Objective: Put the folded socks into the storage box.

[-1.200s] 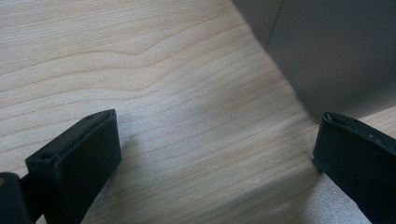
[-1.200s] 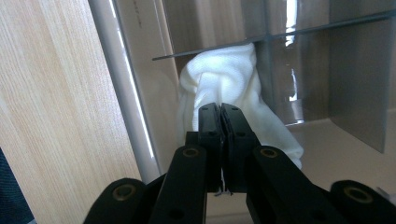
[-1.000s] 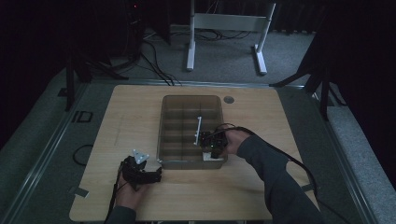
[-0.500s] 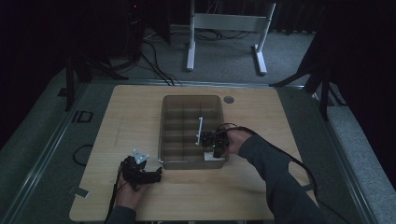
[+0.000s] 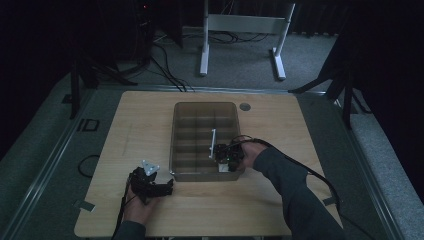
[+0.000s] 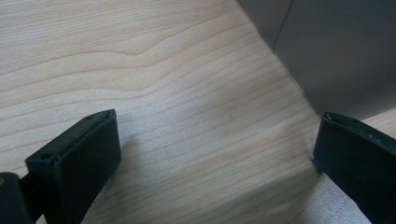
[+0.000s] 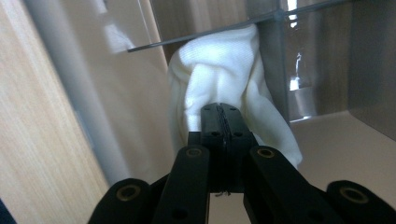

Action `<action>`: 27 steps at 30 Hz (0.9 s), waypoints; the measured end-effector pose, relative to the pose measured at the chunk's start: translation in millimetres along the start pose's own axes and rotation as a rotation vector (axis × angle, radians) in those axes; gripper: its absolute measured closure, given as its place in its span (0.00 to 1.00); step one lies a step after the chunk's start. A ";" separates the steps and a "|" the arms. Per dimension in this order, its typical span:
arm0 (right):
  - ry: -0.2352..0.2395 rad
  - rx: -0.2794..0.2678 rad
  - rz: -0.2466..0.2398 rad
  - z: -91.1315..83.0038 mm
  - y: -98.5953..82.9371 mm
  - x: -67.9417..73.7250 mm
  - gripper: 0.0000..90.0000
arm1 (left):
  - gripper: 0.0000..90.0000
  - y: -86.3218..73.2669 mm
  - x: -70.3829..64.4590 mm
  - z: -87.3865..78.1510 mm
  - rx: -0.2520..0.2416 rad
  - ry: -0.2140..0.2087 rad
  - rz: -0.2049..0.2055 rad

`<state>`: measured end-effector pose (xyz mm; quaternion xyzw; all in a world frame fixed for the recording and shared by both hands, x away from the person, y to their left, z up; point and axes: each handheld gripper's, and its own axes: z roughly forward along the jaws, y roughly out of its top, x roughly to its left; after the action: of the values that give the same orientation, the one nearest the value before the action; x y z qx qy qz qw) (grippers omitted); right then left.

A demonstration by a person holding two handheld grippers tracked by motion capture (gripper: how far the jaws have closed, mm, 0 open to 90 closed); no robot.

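The right gripper (image 7: 222, 112) has its jaws pinched tight together on a fold of white cloth (image 7: 224, 79), no gap showing between them. The cloth bunches up just past the tips, pressed against a clear divider (image 7: 210, 37) inside the bin. From the high view, that right gripper (image 5: 226, 156) sits down in the bin (image 5: 200, 107), at its near right corner, with the cloth (image 5: 223, 167) showing pale beneath it. The right hand (image 5: 250, 154) comes in from the right over the bin's rim, the sleeve running back to the bottom edge and a cable looping off across the table (image 5: 145, 125).

Over on the other side, the left gripper (image 6: 215, 154) has its jaws spread wide, nothing between them but bare wood. The bin's grey wall (image 6: 336, 51) stands just beyond its right jaw. In the high view the left gripper (image 5: 150, 182) rests low on the table, near the bin's near left corner but apart from it, with the left hand (image 5: 137, 205) behind it and the forearm coming up from the bottom edge.
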<state>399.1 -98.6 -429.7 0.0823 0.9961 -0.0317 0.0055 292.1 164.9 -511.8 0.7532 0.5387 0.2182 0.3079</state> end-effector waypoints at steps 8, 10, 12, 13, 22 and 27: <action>0.004 0.020 0.005 6.3 3.1 -1.0 1.00 | 0.01 0.0 0.0 0.0 0.000 0.000 0.000; 0.003 0.023 0.001 6.8 3.7 -1.1 1.00 | 0.01 0.0 0.0 0.0 0.000 0.000 0.000; 0.000 0.025 0.000 7.2 4.2 -0.5 1.00 | 0.01 0.0 0.0 0.0 0.000 0.000 0.000; -0.002 0.027 -0.003 7.4 4.5 -0.3 1.00 | 0.01 0.0 0.0 0.0 0.000 0.000 0.000; -0.005 0.033 -0.004 8.3 5.3 -0.1 1.00 | 0.01 0.0 0.0 0.0 0.000 0.000 0.001; -0.004 0.025 -0.007 7.8 4.4 0.1 1.00 | 0.01 0.0 0.0 0.0 0.000 0.000 0.000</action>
<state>399.8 -94.7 -437.8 0.0790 0.9959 -0.0441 0.0064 292.1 165.0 -511.7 0.7533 0.5386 0.2183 0.3077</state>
